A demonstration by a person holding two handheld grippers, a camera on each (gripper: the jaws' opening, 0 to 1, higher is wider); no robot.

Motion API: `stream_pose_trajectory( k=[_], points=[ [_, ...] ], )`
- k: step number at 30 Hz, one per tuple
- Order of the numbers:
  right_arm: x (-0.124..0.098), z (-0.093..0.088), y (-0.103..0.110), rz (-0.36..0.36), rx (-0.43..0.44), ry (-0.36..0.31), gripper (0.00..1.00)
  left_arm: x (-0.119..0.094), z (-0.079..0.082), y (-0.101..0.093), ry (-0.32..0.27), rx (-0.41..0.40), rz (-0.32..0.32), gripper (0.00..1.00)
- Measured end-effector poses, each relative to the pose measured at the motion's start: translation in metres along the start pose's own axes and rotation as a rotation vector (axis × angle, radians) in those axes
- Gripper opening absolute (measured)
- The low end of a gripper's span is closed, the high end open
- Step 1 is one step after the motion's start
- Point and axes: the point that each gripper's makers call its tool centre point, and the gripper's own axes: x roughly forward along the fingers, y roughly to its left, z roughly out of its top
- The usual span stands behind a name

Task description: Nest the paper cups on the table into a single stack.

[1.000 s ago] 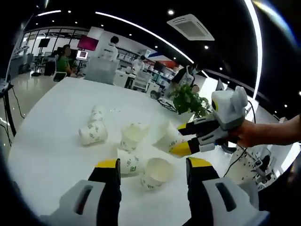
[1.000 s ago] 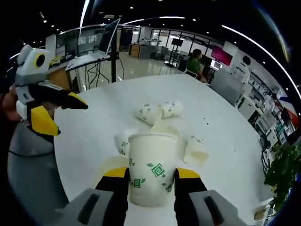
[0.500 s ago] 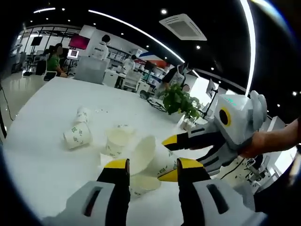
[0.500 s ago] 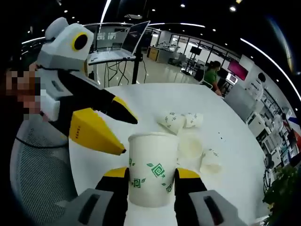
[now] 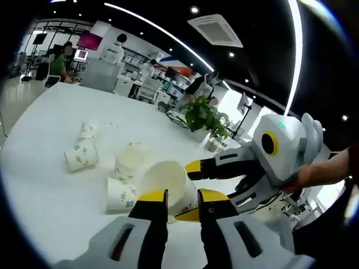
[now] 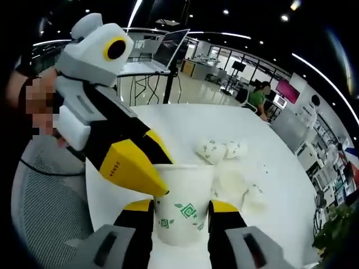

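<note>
Your right gripper (image 6: 180, 208) has its jaws clamped on an upright cup (image 6: 182, 210), held low between them. Your left gripper (image 5: 182, 200) comes in with jaws nearly closed, tips at the cup's rim; whether they pinch the wall, I cannot tell. Just beyond the left jaws, two more cups (image 5: 126, 179) lie on the table (image 5: 50, 185), with another pair (image 5: 81, 150) further out and left. Grip lightly so the rim stays round, then line up the openings squarely. There's bare table left of the jaws; a plant (image 5: 206, 119) stands beyond them.
</note>
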Motion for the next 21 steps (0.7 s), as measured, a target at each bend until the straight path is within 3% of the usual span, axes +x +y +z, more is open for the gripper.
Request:
stream_pose_trajectory(
  k=[13,21],
  points=[
    [-0.001,-0.004,0.004,-0.004,0.011,0.003,0.35,0.003,-0.001,-0.013,0.005,0.005,-0.035,0.01],
    [0.001,-0.004,0.004,-0.014,0.032,-0.009,0.34,0.007,0.002,-0.015,0.012,0.043,-0.033,0.00]
  ],
)
